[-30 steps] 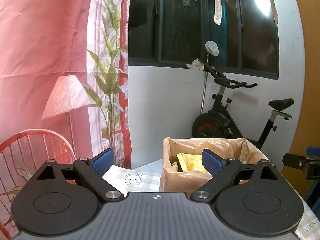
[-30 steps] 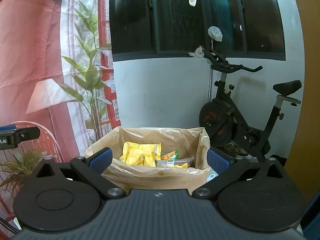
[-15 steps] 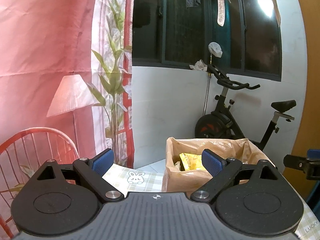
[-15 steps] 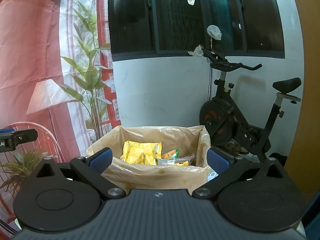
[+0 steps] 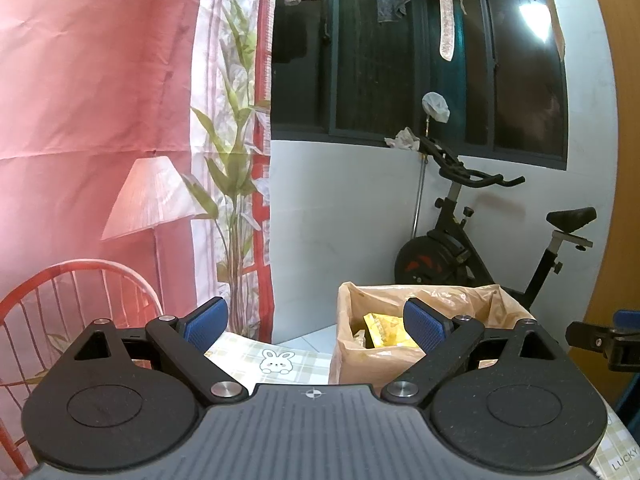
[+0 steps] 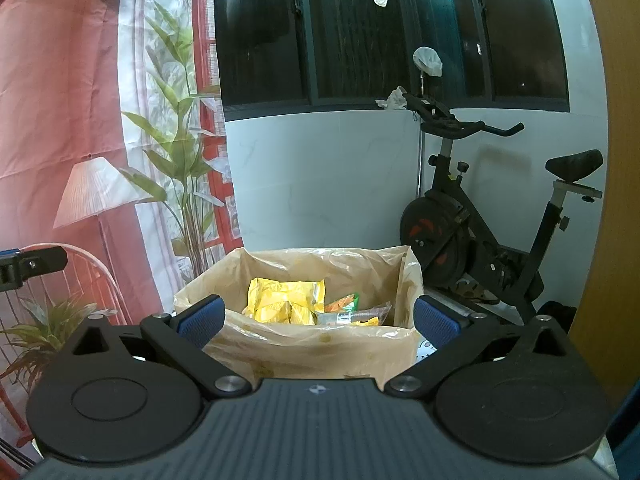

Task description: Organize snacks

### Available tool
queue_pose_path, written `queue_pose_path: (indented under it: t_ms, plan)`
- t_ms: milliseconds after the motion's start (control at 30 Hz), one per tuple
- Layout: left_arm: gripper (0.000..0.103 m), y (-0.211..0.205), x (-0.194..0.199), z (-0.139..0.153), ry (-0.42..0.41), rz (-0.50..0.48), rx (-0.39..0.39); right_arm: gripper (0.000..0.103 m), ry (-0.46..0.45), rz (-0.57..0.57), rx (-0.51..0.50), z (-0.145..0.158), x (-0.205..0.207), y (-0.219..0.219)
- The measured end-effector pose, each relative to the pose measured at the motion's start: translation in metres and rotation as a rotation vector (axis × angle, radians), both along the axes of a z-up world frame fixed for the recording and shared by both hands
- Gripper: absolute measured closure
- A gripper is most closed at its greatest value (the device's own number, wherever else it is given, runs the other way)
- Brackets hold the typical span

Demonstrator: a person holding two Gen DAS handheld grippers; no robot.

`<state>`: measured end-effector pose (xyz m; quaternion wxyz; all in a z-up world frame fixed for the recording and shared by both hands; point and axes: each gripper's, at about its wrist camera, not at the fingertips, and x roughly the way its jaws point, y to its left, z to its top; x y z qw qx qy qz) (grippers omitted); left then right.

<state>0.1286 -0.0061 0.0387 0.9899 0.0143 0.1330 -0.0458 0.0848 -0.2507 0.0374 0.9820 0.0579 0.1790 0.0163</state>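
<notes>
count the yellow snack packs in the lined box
1 clearly: a yellow pack at the left inside the box, with a small yellow-edged packet to its right. More may be hidden below.

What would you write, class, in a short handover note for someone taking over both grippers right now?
Left gripper: open, empty, raised, to the left of the box.
Right gripper: open, empty, facing the box.
The bag-lined cardboard box stands on the checked tablecloth; yellow snack packets and a few other wrappers lie inside.
Done: those snacks are boxed.
Left: no loose snacks are in view; check the table.
</notes>
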Motion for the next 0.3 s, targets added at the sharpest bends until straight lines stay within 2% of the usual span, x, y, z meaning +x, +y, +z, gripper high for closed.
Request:
queue_pose_path:
  t_ms: [300]
  plan:
    - [0.007, 0.0015, -0.002, -0.0003, -0.01, 0.006, -0.003, 0.001, 0.0, -0.002, 0.0, 0.0001, 0.0002, 0.0003]
